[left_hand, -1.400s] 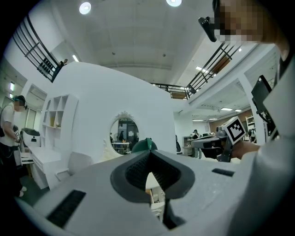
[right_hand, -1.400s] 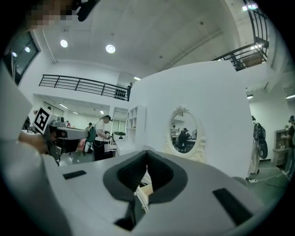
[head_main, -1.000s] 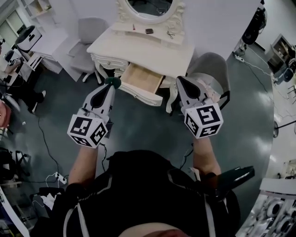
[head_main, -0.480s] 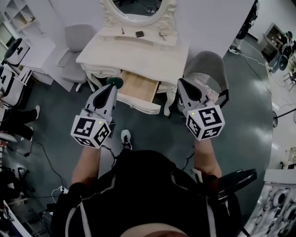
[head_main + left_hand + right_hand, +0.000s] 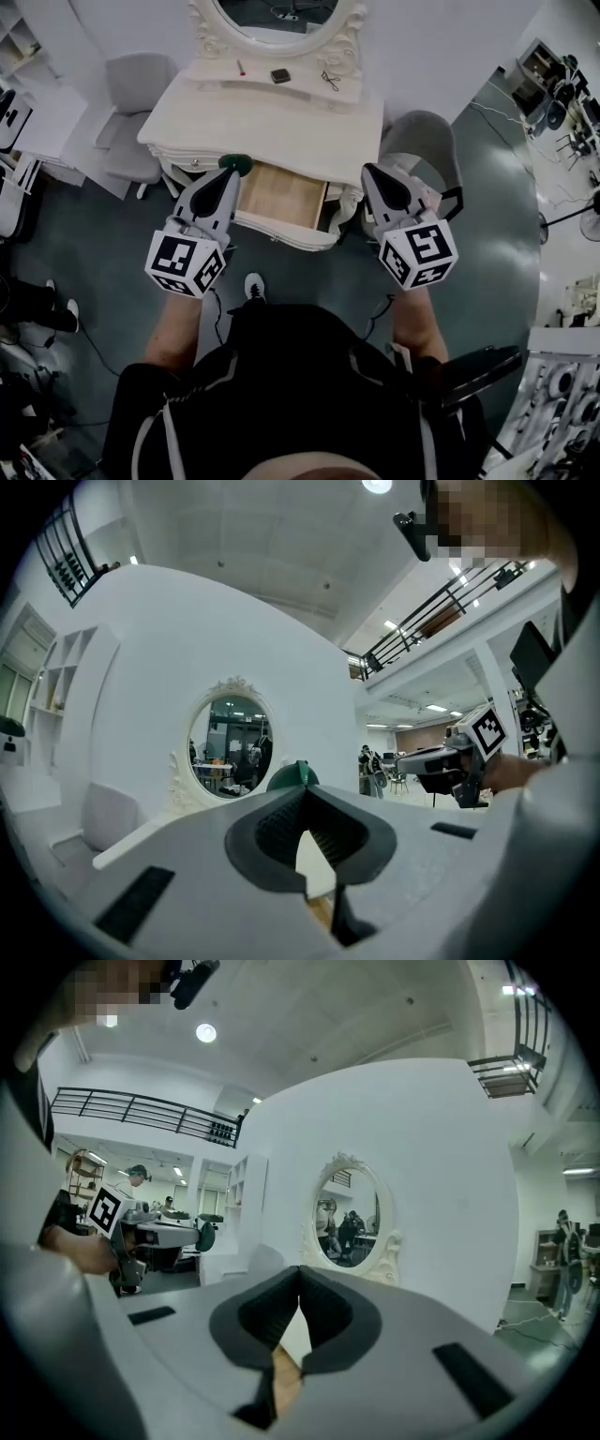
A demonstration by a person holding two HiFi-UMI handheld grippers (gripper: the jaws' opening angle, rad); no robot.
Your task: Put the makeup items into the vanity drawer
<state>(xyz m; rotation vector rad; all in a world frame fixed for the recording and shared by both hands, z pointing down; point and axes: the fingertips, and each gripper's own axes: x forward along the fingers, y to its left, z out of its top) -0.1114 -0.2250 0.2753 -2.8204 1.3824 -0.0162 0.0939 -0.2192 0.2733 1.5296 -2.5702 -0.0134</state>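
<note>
Left tongs (image 5: 229, 172): closed on green round item (image 5: 235, 162), near left corner of open drawer (image 5: 281, 195).
Right tongs (image 5: 369, 172): closed, empty.
Progress: nothing visible in drawer yet.
Left to stow: red stick (image 5: 240, 67), dark case (image 5: 279, 76), metal tool (image 5: 330, 80), on tabletop (image 5: 281, 122).

Dark, perhaps greenish floor (image 5: 497, 225), white wall (image 5: 441, 42), grey chair (image 5: 131, 89).

A large studio-like lab hall is shown. A white vanity (image 5: 281, 117) is placed against a bare partition wall (image 5: 422, 1166), and a mezzanine railing (image 5: 141, 1110) and office chairs (image 5: 131, 103) are seen around it.
</note>
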